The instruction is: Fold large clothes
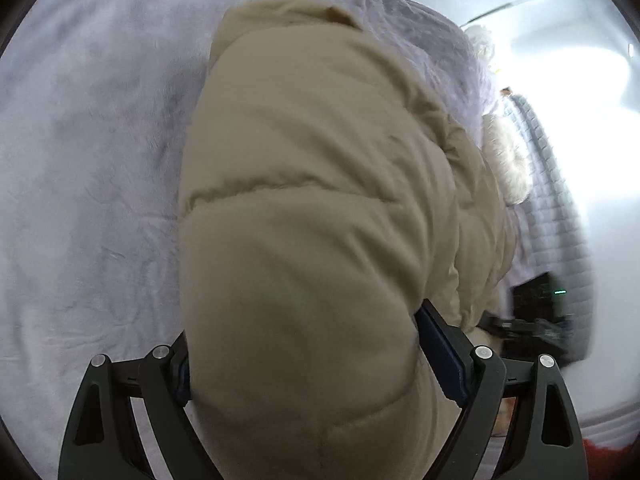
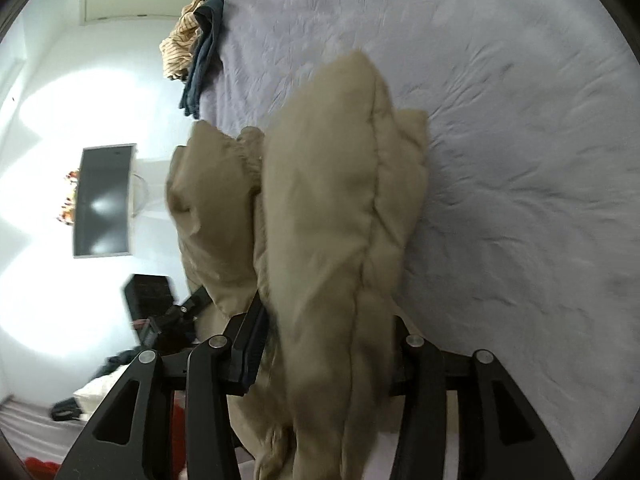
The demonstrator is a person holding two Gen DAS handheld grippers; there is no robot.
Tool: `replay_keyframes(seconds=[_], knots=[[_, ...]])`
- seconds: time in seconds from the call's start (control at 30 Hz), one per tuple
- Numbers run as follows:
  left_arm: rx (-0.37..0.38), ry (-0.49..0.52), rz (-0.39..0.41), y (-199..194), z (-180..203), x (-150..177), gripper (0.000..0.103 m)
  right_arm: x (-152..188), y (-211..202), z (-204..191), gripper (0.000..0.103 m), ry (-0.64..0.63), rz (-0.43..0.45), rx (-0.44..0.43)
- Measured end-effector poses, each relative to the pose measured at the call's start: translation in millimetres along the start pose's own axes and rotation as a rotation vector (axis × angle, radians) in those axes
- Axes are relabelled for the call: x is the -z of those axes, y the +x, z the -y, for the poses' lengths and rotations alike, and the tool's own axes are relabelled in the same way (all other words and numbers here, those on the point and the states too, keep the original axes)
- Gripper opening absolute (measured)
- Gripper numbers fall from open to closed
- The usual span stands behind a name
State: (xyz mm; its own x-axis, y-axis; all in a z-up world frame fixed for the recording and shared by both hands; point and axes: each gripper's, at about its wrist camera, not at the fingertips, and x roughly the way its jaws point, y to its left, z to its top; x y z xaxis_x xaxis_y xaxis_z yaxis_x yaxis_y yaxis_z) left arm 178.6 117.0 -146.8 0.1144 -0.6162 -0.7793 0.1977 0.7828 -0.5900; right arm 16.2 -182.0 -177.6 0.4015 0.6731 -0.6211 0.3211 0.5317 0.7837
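A beige puffer jacket [image 1: 312,184] lies bunched on a lilac bed cover [image 1: 88,160]. In the left wrist view its padded bulk fills the gap of my left gripper [image 1: 308,344], whose jaws stand wide and press on it from both sides. In the right wrist view the same jacket [image 2: 328,200] rises in thick folds from between the jaws of my right gripper [image 2: 324,332]. The left pad [image 2: 252,344] lies against the fabric, and the right pad is hidden behind it. A loose part of the jacket hangs over the bed's edge at the left.
The bed cover [image 2: 520,160] stretches wide to the right. A pile of striped and dark clothes [image 2: 192,40] sits at the bed's far edge. A dark screen [image 2: 104,200] hangs on the white wall. A fur-trimmed piece [image 1: 508,160] and a grey quilted item [image 1: 556,184] lie beside the bed.
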Motion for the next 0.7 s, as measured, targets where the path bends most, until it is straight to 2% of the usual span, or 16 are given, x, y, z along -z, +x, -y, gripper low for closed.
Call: replay_keyframes(seconds=[0.07,0.17,0.27,0.3,0.33,0.47,0.63,0.7], knots=[[-0.092,0.044,0.039,-13.4,15.9,4.0,0.091,9.8,-20.2,-7.5,0.050,-0.025,0.042,0.058],[-0.172,0.072,0.100,-35.6,32.9,12.7,0.090,25.6,-54.0,-19.4,0.050,-0.052,0.127,0.110],[-0.216,0.098,0.137,-53.9,51.2,26.4,0.091,41.3,-80.5,-41.6,0.046,-0.096,0.196,0.094],[-0.235,0.110,0.145,-58.4,52.1,30.6,0.090,47.2,-84.6,-52.1,0.041,-0.124,0.206,0.081],[-0.265,0.125,0.151,-63.9,51.9,40.2,0.090,54.9,-87.0,-62.3,0.036,-0.157,0.202,0.076],[-0.330,0.167,0.103,-66.5,34.9,72.4,0.091,80.9,-63.6,-86.7,0.034,-0.252,0.125,0.133],[-0.370,0.173,0.080,-58.0,24.1,104.0,0.091,103.4,-21.5,-68.5,0.030,-0.230,0.031,0.310],[-0.379,0.167,0.075,-59.4,25.8,110.0,0.091,105.2,-11.5,-56.3,0.030,-0.185,0.011,0.345]])
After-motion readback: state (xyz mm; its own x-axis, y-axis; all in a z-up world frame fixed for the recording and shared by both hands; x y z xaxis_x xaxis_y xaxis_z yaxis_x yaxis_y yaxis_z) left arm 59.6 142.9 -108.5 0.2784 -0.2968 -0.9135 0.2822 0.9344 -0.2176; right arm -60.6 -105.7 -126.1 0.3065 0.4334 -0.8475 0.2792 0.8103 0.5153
